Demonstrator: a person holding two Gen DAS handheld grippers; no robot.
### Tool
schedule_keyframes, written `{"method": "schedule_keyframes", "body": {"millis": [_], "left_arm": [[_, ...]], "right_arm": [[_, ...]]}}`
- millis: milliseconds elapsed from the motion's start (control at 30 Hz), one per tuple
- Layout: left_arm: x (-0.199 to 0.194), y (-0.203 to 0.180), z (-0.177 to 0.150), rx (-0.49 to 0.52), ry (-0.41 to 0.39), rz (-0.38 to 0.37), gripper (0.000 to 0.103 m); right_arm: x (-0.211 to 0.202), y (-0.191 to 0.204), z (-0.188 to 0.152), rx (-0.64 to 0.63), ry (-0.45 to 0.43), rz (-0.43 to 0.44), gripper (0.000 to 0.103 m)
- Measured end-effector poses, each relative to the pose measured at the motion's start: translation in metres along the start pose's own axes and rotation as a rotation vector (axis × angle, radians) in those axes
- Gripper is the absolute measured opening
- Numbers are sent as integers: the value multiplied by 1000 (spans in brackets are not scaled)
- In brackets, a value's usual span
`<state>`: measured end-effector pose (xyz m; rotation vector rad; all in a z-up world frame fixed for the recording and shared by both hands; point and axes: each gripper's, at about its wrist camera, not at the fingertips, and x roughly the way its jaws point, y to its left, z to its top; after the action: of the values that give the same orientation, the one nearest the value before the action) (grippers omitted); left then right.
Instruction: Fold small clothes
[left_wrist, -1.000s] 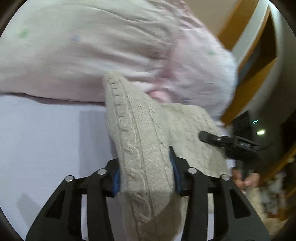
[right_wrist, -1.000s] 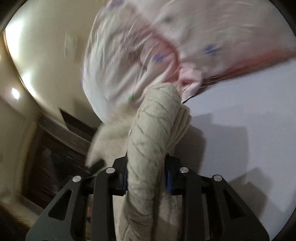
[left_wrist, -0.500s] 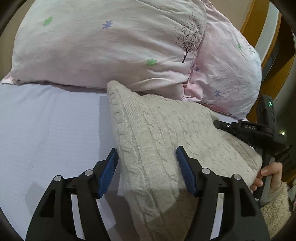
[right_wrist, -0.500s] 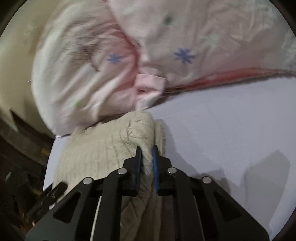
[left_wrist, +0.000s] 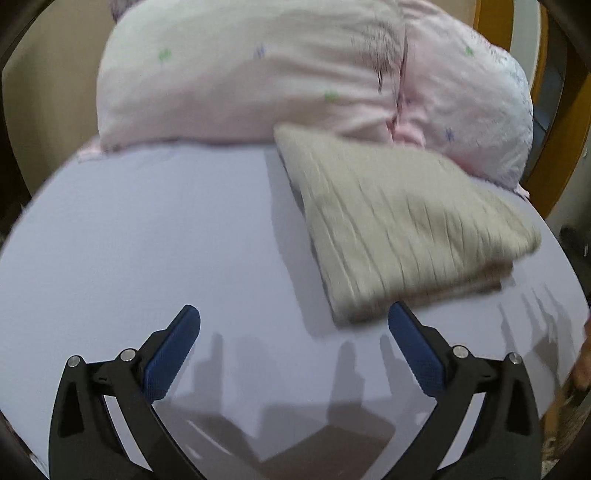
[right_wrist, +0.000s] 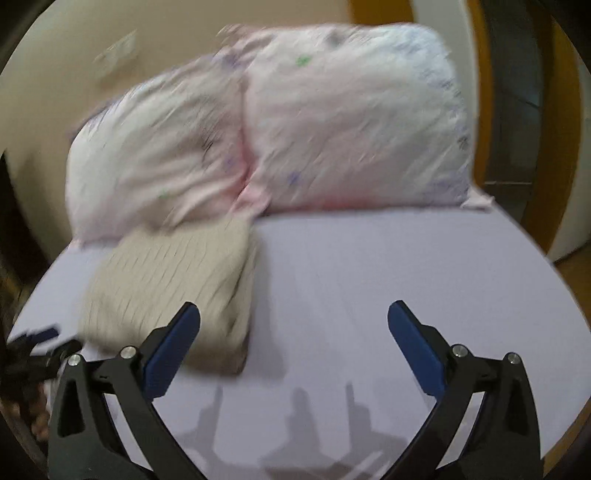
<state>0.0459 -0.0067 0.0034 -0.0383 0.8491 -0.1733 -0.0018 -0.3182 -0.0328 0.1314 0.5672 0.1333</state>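
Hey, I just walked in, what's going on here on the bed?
A person with a handheld gripper in each hand is folding small clothes on a bed. A beige cable-knit sweater lies folded on the lavender sheet, its far edge against two pink floral pillows. The left gripper and the right gripper are both open and empty, above the sheet just short of the sweater. Neither touches it, so this fold looks finished.
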Motion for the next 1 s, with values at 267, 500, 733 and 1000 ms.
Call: {"method": "schedule_keyframes", "body": {"millis": [267, 500, 733, 1000], "left_arm": [[19, -26, -4, 69, 59, 102, 102], [25, -27, -7, 57, 64, 125, 102], [26, -28, -7, 57, 63, 129, 102], [25, -28, -9, 59, 60, 125, 102]], "right_arm": [[59, 78, -29, -125, 184, -35, 101], [70, 81, -37, -116, 242, -89, 101], [69, 84, -36, -116, 242, -98, 101], [73, 83, -31, -123, 244, -88, 101]]}}
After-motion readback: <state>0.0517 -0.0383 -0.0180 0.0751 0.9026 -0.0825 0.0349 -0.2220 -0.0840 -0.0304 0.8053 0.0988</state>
